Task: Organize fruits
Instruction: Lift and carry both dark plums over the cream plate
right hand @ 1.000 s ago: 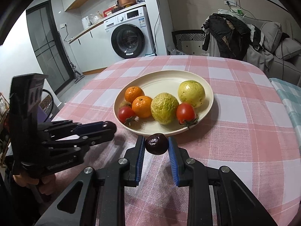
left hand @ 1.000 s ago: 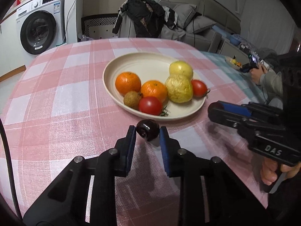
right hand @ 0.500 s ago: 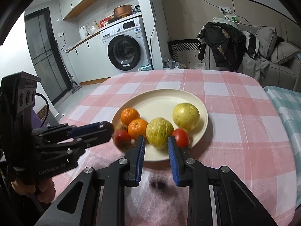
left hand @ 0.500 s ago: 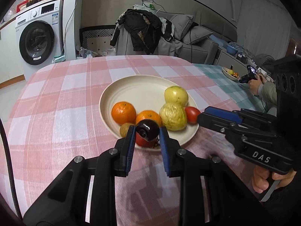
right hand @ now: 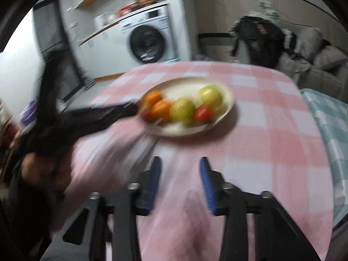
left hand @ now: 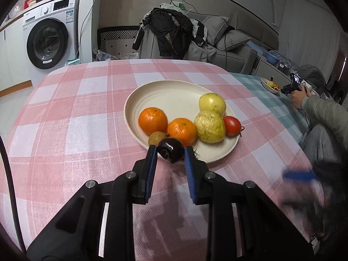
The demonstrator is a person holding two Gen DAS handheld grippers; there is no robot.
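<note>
My left gripper [left hand: 170, 152] is shut on a dark purple round fruit [left hand: 170, 153] and holds it over the near rim of the cream plate [left hand: 171, 95]. On the plate lie two oranges [left hand: 153, 119], two yellow-green fruits [left hand: 209, 126], a red tomato [left hand: 232, 125] and a small brown fruit [left hand: 156, 138]. My right gripper [right hand: 180, 169] is open and empty, above the pink checked tablecloth, short of the plate [right hand: 227, 108]. The right wrist view is blurred by motion. The left gripper shows there as a dark shape [right hand: 91, 117] reaching to the plate's left edge.
A pink checked cloth [left hand: 76, 119] covers the table; a teal checked cloth [left hand: 269, 100] lies at the right. A seated person [left hand: 322, 113] holds a phone at the far right. A washing machine [left hand: 47, 41] and a sofa with clothes [left hand: 174, 34] stand behind.
My left gripper lifted the dark fruit off the cloth and carried it to the plate's near rim. My right gripper drew back and away from the plate, fast enough to blur.
</note>
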